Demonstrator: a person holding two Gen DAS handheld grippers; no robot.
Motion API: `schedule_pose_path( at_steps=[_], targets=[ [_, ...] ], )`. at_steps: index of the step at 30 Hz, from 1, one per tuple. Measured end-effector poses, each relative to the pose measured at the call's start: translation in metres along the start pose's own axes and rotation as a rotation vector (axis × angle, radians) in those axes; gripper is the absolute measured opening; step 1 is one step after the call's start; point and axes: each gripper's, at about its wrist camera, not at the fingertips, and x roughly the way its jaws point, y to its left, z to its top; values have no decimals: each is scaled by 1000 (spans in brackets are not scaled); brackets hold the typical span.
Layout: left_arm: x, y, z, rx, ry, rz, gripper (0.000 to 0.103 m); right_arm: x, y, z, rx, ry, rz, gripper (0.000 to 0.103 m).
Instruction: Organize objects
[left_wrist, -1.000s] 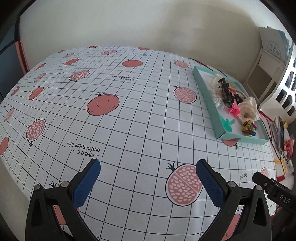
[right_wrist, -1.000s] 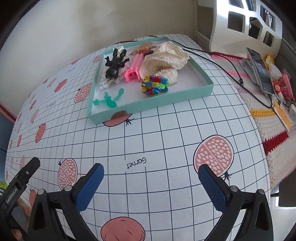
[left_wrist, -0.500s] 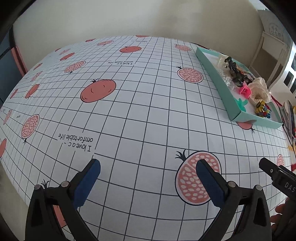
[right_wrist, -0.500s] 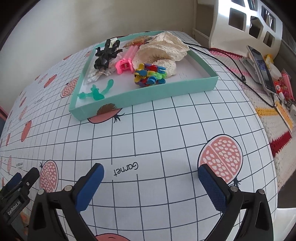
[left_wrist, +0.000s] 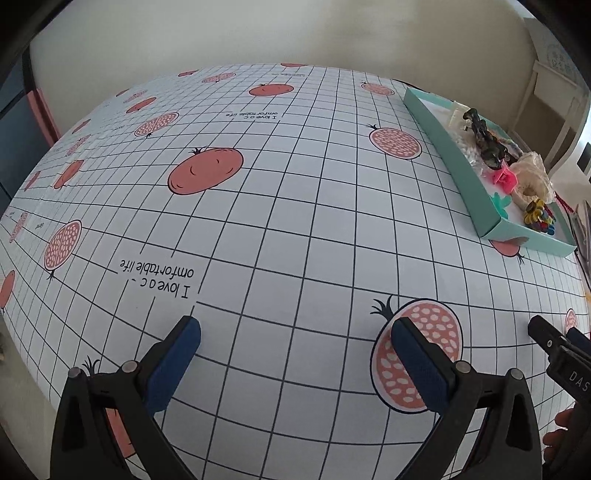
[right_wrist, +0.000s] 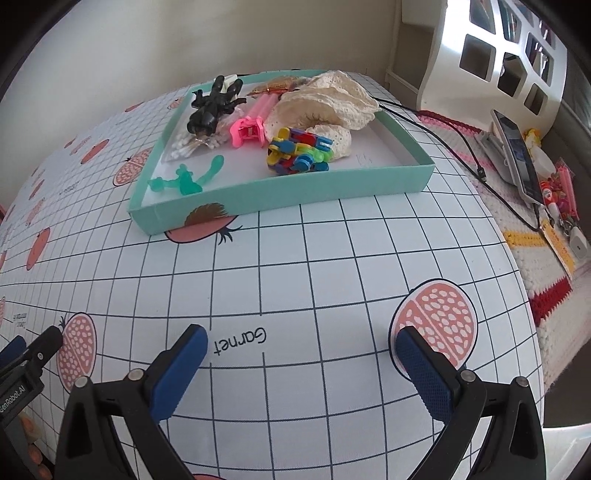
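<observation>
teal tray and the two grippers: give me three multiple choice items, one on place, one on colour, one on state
1. Where in the teal tray does the green hair clip lie?
A. in the near left corner
B. under the cream crochet piece
C. outside the tray on the cloth

2. What colour is the claw clip beside the multicoloured clips?
A. white
B. pink
C. orange

3. How do the left gripper and right gripper stand?
A. both shut on a clip
B. one open, one shut
C. both open, holding nothing

Answers:
1 A: the right wrist view shows it just behind the front wall at the left end.
2 B: the pink claw clip sits next to them.
3 C: only the tablecloth shows between each pair of blue pads.
</observation>
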Motion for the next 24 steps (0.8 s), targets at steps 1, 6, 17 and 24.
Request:
schedule_pose_path(
  at_steps=[1, 6, 17, 24],
  targets=[
    [0, -1, 0, 4, -6, -1, 103, 0, 0, -1, -2, -5, 0, 103],
    [-2, 0, -3, -4, -22, 4, 103, -1, 1, -2, -2, -15, 0, 103],
    [-3, 0, -5, -29, -29, 18, 103, -2, 2, -6, 0, -68, -4, 103],
    [-3, -1, -6, -28, -36, 20, 103, -2, 2, -6, -2, -75, -4, 103]
  ],
)
